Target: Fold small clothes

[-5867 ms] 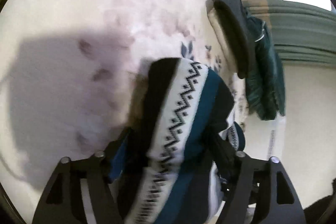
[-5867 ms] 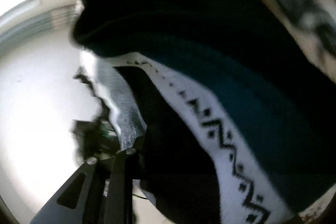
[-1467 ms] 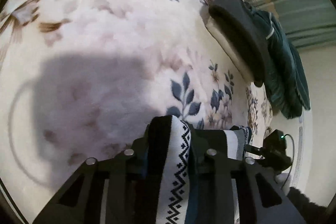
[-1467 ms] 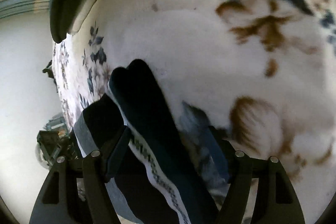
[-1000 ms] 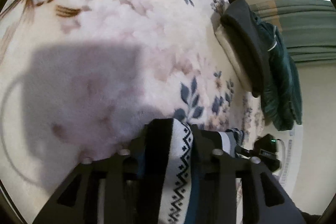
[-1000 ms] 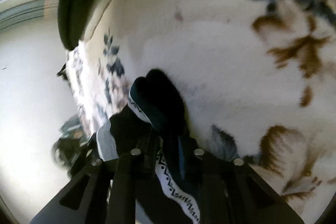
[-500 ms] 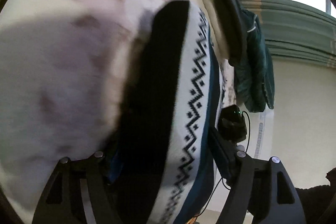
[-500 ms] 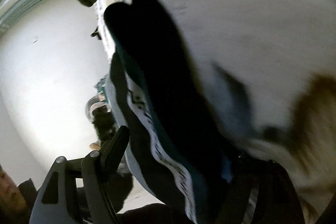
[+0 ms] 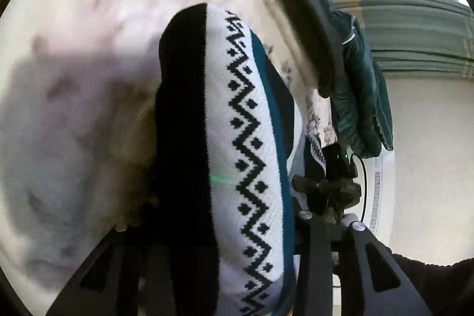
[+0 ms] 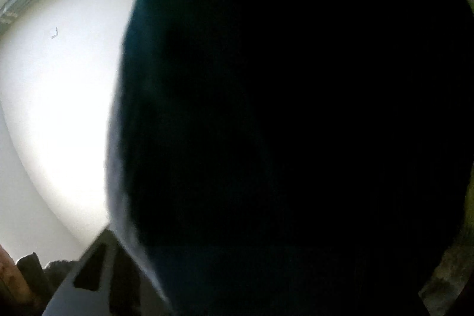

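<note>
A knit garment [image 9: 246, 138] with black, white zigzag and teal bands rises up the middle of the left wrist view. My left gripper [image 9: 211, 222] has its jaws closing, and the bunched cloth fills the gap and presses on both fingers. Beyond the cloth's far end I see my right gripper [image 9: 326, 185]. In the right wrist view the same garment [image 10: 266, 123] hangs dark and close over the lens. Only one finger [image 10: 89, 271] of my right gripper [image 10: 237, 250] shows. Its jaws are closing with the cloth between them.
A cream floral blanket [image 9: 89, 49] lies under the garment. At its far edge sit a dark cushion [image 9: 308, 34] and a green jacket [image 9: 361, 96]. Green curtains [image 9: 414, 28] and a white wall [image 10: 59, 108] stand behind. A dark sleeve [image 9: 429, 280] shows at the lower right.
Both grippers opened wide and took the garment in deeper, and their fingers now stand closer together again. The cloth has come much nearer the right camera and now blocks most of that view.
</note>
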`<state>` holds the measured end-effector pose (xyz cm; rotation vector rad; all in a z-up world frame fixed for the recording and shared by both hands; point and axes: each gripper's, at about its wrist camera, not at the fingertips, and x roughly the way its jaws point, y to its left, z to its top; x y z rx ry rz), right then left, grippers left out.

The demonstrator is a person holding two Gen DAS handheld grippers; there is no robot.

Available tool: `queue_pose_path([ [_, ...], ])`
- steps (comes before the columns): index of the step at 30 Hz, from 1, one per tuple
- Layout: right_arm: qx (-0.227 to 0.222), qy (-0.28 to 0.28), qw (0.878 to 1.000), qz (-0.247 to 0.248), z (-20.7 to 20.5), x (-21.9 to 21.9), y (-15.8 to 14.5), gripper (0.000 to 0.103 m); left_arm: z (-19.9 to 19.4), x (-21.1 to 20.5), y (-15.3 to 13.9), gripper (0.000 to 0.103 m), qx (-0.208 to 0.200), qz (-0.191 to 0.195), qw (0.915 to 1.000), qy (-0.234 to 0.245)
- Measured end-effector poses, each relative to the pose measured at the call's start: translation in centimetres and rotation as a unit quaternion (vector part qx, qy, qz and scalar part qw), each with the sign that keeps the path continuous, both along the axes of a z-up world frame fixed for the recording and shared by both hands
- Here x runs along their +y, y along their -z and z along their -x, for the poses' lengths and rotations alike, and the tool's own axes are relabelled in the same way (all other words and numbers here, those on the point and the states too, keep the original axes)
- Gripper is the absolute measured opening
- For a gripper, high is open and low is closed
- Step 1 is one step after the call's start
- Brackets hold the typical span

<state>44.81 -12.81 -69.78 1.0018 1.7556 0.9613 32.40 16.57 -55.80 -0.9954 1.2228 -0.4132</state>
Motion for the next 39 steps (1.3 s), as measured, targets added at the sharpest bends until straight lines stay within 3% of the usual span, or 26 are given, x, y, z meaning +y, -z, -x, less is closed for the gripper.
queue_pose_path([
  [4,-0.014,0.031,0.999,-0.004,0.5,0.1,-2.9,0.028,-2.3,0.6,-2.4,0.032,-0.014,0.008,0.9998,0.009],
  [9,-0.033,0.083,0.996,-0.014,-1.2,-0.4,-7.6,0.027,-8.6,-1.0,-7.0,0.032,-0.038,-0.009,0.9979,0.051],
  [14,-0.065,0.133,0.989,0.009,-6.2,-2.1,-13.0,0.027,-17.6,-4.0,-10.8,0.032,-0.069,-0.019,0.9929,0.096],
  [19,-0.1,0.179,0.978,0.037,-14.2,-4.0,-17.0,0.027,-27.9,-6.0,-12.0,0.033,-0.096,-0.028,0.9867,0.128],
  [23,-0.118,0.202,0.97,0.069,-21.2,-4.7,-17.5,0.027,-36.6,-7.9,-10.4,0.033,-0.104,-0.034,0.9827,0.149],
  [29,-0.123,0.208,0.964,0.112,-28.5,-4.6,-15.3,0.027,-43.3,-9.1,-6.5,0.036,-0.079,-0.06,0.9804,0.17],
  [32,-0.115,0.208,0.963,0.129,-29.6,-4.4,-13.9,0.027,-44.5,-8.8,-5.2,0.04,-0.05,-0.055,0.9823,0.172],
  [35,-0.108,0.202,0.964,0.137,-29.5,-3.8,-13.6,0.033,-43.8,-8.0,-5.9,0.044,-0.041,-0.068,0.9827,0.167],
  [39,-0.106,0.199,0.956,0.187,-28.8,-4.1,-14.5,0.058,-42.2,-7.0,-7.5,0.048,-0.038,-0.094,0.9816,0.162],
])
